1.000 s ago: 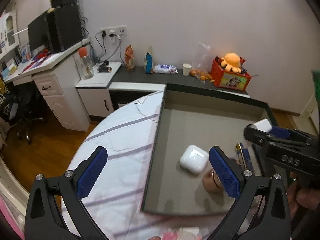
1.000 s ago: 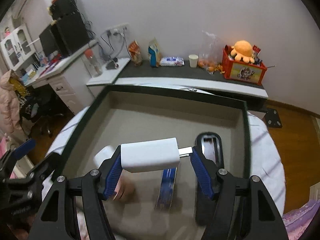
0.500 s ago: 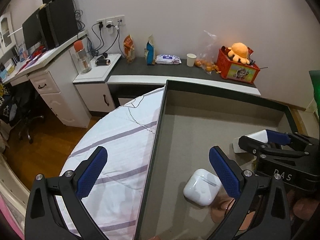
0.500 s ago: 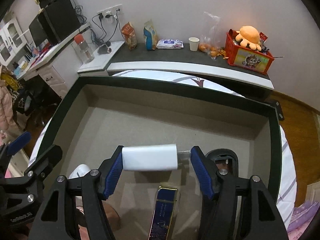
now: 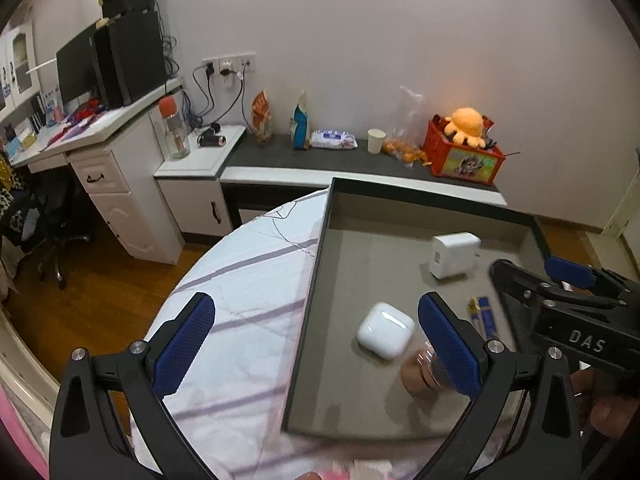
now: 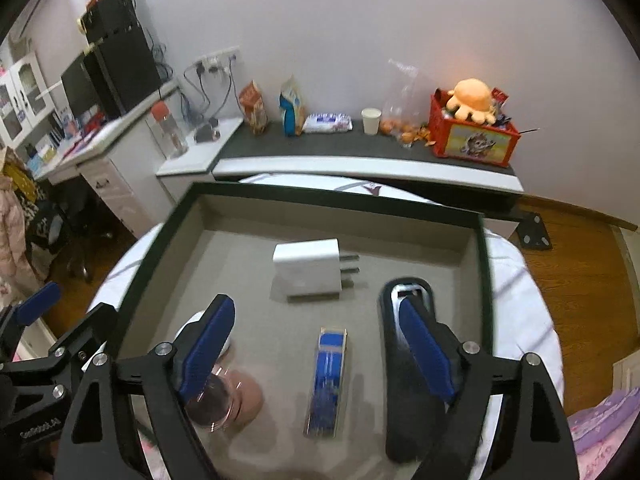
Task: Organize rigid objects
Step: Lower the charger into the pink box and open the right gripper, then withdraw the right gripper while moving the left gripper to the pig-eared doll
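From the left wrist: the left gripper (image 5: pixel 316 346) hangs wide open and empty over the tray's (image 5: pixel 316 280) left rim, the white earbud case (image 5: pixel 385 330) lying near the tray's front edge.

From the right wrist: the right gripper (image 6: pixel 316 344) is opening with nothing between its pads; the white charger (image 6: pixel 308 269) lies free on the tray floor towards the far wall, and the blue box (image 6: pixel 328 380) lies nearer the front edge.
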`<state>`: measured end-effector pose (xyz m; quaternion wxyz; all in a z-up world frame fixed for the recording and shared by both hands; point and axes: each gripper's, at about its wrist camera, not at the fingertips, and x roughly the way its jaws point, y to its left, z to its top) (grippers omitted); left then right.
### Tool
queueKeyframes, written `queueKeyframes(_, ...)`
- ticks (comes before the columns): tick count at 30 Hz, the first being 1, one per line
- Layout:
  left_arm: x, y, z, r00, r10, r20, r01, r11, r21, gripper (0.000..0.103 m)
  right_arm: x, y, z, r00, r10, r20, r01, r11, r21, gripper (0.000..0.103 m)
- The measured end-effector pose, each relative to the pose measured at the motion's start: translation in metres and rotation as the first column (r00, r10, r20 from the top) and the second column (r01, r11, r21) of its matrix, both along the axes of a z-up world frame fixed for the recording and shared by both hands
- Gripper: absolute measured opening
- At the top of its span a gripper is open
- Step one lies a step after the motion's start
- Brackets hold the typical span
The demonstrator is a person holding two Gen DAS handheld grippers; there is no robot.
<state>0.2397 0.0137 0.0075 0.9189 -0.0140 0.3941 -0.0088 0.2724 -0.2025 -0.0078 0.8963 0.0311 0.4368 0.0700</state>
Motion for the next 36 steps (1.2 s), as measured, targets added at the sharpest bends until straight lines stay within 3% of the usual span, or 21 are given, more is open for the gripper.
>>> queueKeyframes(9, -0.075, -0.012, 0.022, 0.998, -0.035, 0.047, 0.036, 0.999, -0.009, 0.103, -0.096, -0.028, 0.029, 0.996, -0.049, 0.08, 0.045, 0.997, 0.06, 0.086)
queueKeyframes(18, -0.14, -0.022, -0.011, 0.998, -0.062, -0.022, 0.061, 0.998, -0.021, 0.103, -0.178, -0.069, 0.005, 0.991, -0.13, 0.033, 0.125, 0.985, 0.121, 0.086)
queueKeyframes(29, -0.176, -0.033, -0.035, 0.993, -0.084, -0.078, 0.084, 0.996, 0.002, 0.103, -0.207, -0.07, -0.005, 0.993, -0.119, 0.023, 0.114, 0.983, 0.142, 0.086)
queueKeyframes(36, -0.158, -0.037, -0.054, 0.99, -0.082, -0.116, 0.082, 0.997, -0.004, 0.103, -0.211, -0.065, -0.009, 0.995, -0.098, 0.02, 0.094, 0.986, 0.138, 0.086)
